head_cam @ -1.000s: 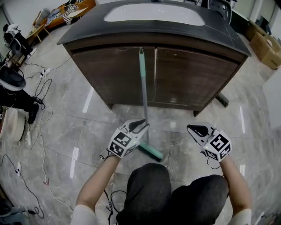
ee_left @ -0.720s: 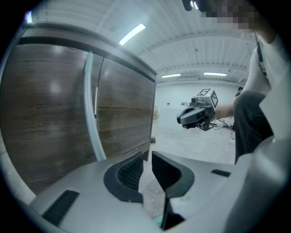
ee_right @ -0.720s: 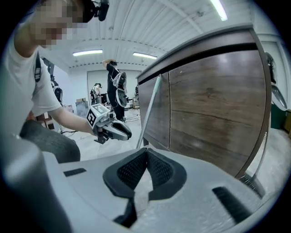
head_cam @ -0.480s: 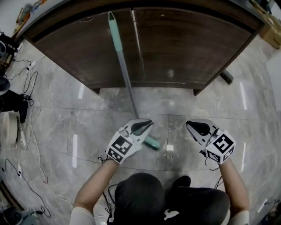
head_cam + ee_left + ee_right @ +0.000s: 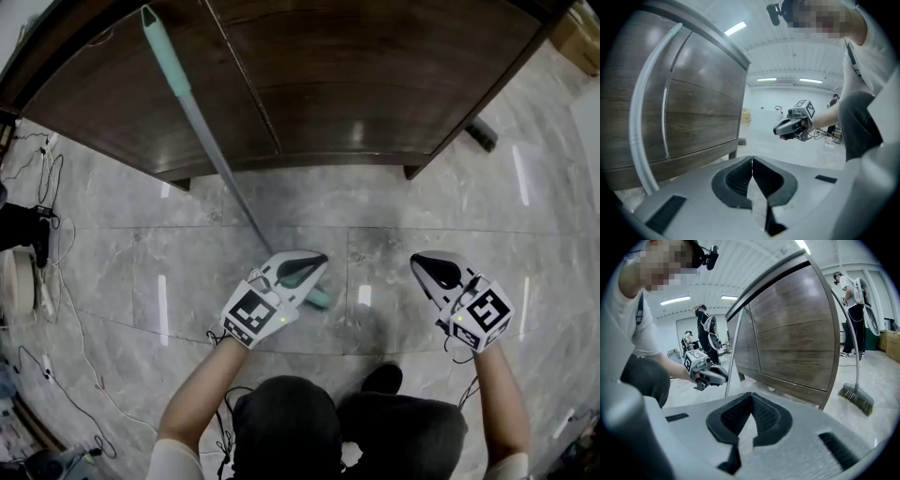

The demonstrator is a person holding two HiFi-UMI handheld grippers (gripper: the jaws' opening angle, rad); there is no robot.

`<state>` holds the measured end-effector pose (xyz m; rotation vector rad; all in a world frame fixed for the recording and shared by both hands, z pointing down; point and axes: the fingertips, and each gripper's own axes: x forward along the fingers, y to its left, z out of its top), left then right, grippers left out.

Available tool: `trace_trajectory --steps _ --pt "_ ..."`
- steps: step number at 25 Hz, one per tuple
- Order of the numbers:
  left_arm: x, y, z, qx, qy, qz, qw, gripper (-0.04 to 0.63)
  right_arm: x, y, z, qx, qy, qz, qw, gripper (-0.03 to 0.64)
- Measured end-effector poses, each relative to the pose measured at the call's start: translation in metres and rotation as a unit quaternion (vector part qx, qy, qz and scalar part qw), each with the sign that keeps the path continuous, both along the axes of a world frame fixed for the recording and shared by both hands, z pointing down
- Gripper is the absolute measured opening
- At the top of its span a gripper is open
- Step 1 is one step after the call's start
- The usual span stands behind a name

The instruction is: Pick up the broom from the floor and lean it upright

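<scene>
The broom leans upright against the dark wooden cabinet (image 5: 375,84). Its grey handle (image 5: 220,173) has a teal grip at the top, and its teal head (image 5: 321,299) rests on the floor. My left gripper (image 5: 317,263) hovers just in front of the handle's foot, apart from it. Its jaws have just been closing and are now shut with nothing between them. My right gripper (image 5: 424,265) is further right over the floor, shut and empty. The left gripper view shows the handle (image 5: 641,117) at left and the right gripper (image 5: 790,127). The right gripper view shows the handle (image 5: 732,350) beside the left gripper (image 5: 711,374).
Cables (image 5: 47,169) trail over the marble floor at left. A black object (image 5: 483,134) lies by the cabinet's right leg. My dark-trousered knees (image 5: 347,431) fill the bottom. In the right gripper view another person (image 5: 853,291) stands with a second broom (image 5: 857,397).
The view has dropped closer to the floor, so the cabinet front fills the top. Both grippers have sunk lower. The broom stays leaning on the cabinet.
</scene>
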<state>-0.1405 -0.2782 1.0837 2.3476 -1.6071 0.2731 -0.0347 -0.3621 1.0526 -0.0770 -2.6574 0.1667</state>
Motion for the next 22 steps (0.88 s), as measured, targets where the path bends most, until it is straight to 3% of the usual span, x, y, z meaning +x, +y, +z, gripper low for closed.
trace_trajectory --steps 5,8,11,15,18,22 --pt "0.014 -0.003 -0.060 -0.011 0.009 -0.007 0.9999 0.011 0.029 -0.015 -0.043 0.006 0.020 0.014 1.000 0.002" --pt "0.018 0.006 -0.112 -0.021 -0.016 -0.005 0.9996 0.011 0.047 -0.016 -0.090 0.004 0.041 0.031 0.999 0.002" --pt "0.020 0.021 -0.177 -0.035 -0.047 0.001 0.9983 0.011 0.064 -0.007 -0.158 -0.003 0.065 0.028 0.997 0.002" --pt "0.031 0.040 -0.275 -0.059 -0.036 -0.002 0.9976 0.009 0.077 0.011 -0.261 -0.030 0.080 0.029 0.996 0.002" --pt "0.038 0.065 -0.352 -0.068 -0.051 -0.006 0.9964 0.009 0.077 0.030 -0.344 -0.066 0.072 0.045 0.994 0.002" --pt "0.038 0.084 -0.451 -0.074 -0.036 -0.026 0.9963 0.009 0.068 0.040 -0.440 -0.063 0.070 0.045 0.995 0.002"
